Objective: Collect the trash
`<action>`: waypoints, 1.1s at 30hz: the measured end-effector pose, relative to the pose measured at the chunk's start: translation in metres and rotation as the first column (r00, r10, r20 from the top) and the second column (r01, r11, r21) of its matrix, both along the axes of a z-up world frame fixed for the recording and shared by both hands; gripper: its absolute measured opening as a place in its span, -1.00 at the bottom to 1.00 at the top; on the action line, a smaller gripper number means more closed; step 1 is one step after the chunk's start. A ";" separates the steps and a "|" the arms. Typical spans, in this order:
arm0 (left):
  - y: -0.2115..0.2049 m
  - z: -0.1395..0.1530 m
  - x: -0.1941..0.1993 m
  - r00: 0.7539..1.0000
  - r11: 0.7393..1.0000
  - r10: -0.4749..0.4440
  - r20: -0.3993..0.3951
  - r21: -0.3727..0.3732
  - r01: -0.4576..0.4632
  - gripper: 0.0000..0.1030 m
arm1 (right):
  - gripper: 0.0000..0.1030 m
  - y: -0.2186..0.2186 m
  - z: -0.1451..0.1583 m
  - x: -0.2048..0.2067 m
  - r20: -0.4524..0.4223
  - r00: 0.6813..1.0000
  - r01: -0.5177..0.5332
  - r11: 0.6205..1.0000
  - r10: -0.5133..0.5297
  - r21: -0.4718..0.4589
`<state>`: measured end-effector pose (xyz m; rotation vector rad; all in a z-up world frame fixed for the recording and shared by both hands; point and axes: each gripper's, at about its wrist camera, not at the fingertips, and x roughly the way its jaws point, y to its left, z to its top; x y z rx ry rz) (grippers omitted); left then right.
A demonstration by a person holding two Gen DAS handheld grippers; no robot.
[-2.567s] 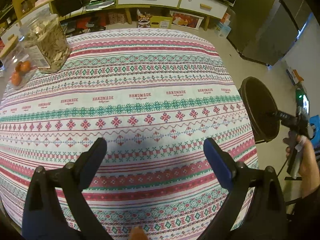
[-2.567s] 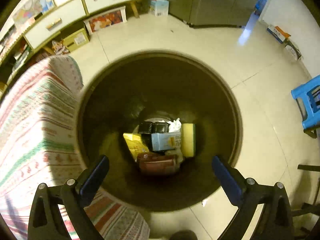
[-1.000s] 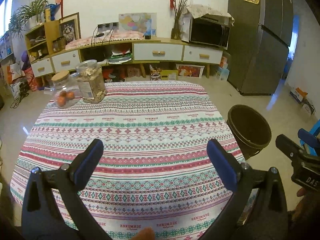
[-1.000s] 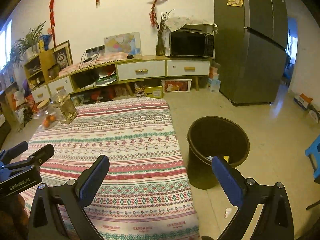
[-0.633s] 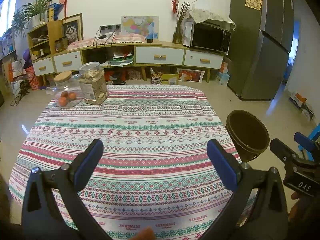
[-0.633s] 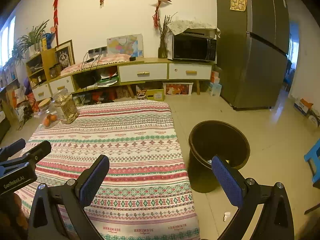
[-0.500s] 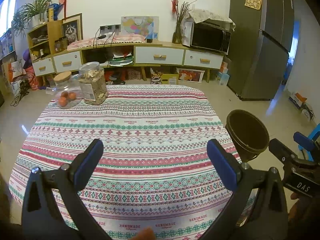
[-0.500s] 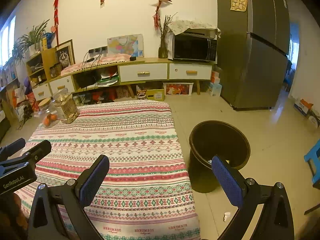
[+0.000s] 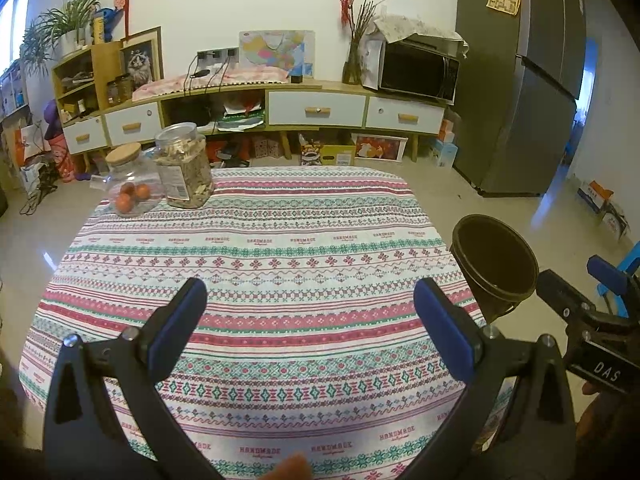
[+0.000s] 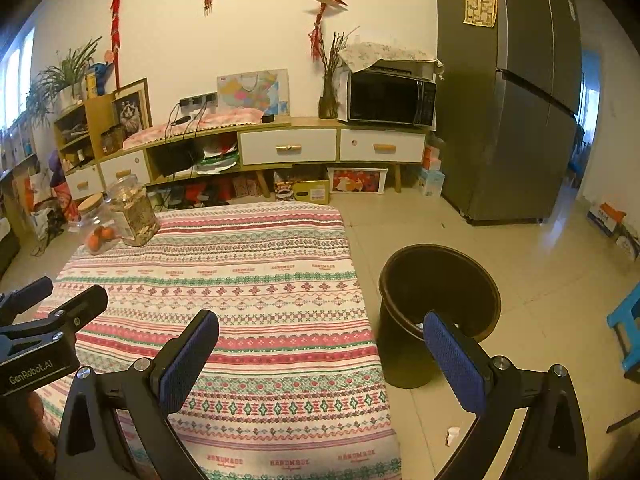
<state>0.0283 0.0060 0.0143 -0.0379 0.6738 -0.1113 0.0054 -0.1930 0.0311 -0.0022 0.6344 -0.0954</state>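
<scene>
A dark round trash bin [image 9: 496, 260] stands on the floor right of the table; it also shows in the right wrist view [image 10: 438, 300]. My left gripper [image 9: 310, 312] is open and empty, held above the near part of the patterned tablecloth [image 9: 248, 256]. My right gripper [image 10: 320, 344] is open and empty, above the table's near right corner, with the bin just behind its right finger. The right gripper's body shows at the right edge of the left wrist view [image 9: 592, 320]. No loose trash shows on the tablecloth [image 10: 240, 280].
Two glass jars stand at the table's far left: one with oranges [image 9: 130, 186], one with snacks [image 9: 184, 170]. A small white scrap [image 10: 453, 436] lies on the floor by the bin. A blue stool [image 10: 624, 324] is at right. A sideboard [image 9: 316, 110] and fridge [image 9: 528, 80] stand behind.
Both grippers have pulled back and risen: the right one left the bin's mouth, where it looked down on the trash inside. In the last half second almost nothing moves.
</scene>
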 end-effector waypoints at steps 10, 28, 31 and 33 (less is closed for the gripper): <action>0.000 -0.001 -0.001 1.000 1.000 -0.003 -0.004 0.008 0.003 0.99 | 1.00 0.003 0.003 -0.001 0.020 1.000 -0.012 1.000 0.012 -0.010; -0.004 -0.002 0.000 1.000 1.000 -0.023 -0.006 0.018 0.023 0.99 | 1.00 0.000 0.004 -0.003 0.042 0.999 -0.010 1.000 0.010 -0.004; -0.004 -0.002 0.000 1.000 1.000 -0.023 -0.007 0.020 0.023 0.99 | 1.00 0.000 0.004 -0.003 0.041 0.999 -0.009 1.000 0.009 -0.007; -0.004 -0.002 0.000 1.000 1.000 -0.023 -0.007 0.020 0.023 0.99 | 1.00 0.000 0.005 -0.003 0.040 0.999 -0.009 1.000 0.009 -0.007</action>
